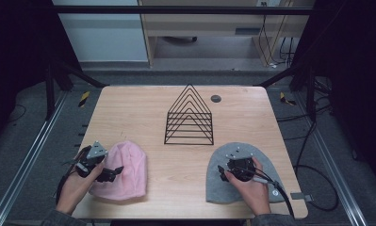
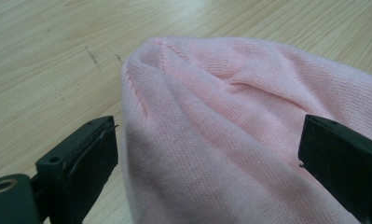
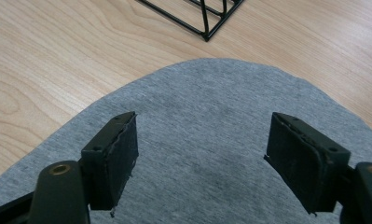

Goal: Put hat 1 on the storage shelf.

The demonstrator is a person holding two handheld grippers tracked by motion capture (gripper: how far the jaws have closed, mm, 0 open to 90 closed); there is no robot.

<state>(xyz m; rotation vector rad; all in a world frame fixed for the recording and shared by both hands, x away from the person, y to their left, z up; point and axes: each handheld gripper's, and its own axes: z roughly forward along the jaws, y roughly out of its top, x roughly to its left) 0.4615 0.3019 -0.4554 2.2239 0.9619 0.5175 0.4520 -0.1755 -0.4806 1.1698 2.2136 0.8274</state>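
A pink knit hat [image 1: 124, 169] lies flat near the front left of the wooden table [image 1: 138, 108]. My left gripper [image 1: 111, 173] stands open at its left edge. In the left gripper view the hat's bunched crown [image 2: 211, 116] lies between the two wide-apart jaws of the left gripper [image 2: 207, 140], and the pads do not press on it. A grey knit hat [image 1: 223, 188] lies flat at the front right. My right gripper [image 1: 236, 162] hovers open over it. The right gripper view has the jaws of the right gripper [image 3: 202, 135] spread above the grey fabric [image 3: 207, 93].
A black wire rack [image 1: 189, 117] with triangular dividers stands mid-table, and its corner [image 3: 202, 14] appears beyond the grey hat. A small dark round cap [image 1: 216, 98] sits to the rack's back right. Cables trail off the table's right side.
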